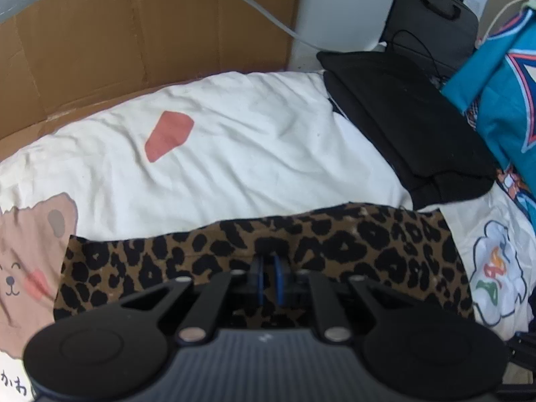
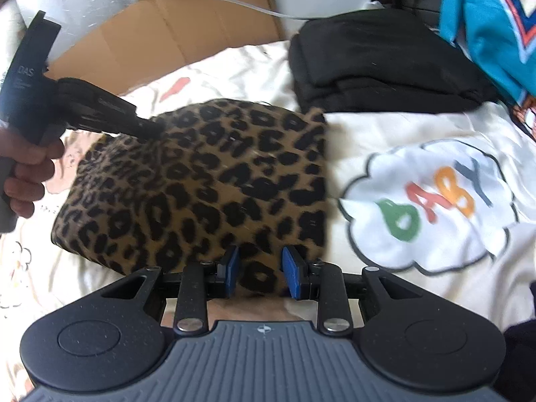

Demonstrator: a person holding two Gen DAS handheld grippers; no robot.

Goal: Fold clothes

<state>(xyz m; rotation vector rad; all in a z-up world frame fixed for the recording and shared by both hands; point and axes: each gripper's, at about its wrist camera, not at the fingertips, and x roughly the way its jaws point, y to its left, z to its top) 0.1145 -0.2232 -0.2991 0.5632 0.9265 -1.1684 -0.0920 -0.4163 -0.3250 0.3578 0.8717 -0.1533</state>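
Leopard-print folded cloth (image 2: 201, 181) pinched at far edge by left gripper (image 1: 269, 264), steadying it; right gripper (image 2: 261, 268) spread at near edge.

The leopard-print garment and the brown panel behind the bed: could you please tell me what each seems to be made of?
Leopard-print garment: apparently a soft, matte knit or brushed fabric; it drapes and folds without shine, though blur hides the weave.
Brown panel: almost certainly corrugated cardboard, matte brown, with straight fold creases and faint ribbing.
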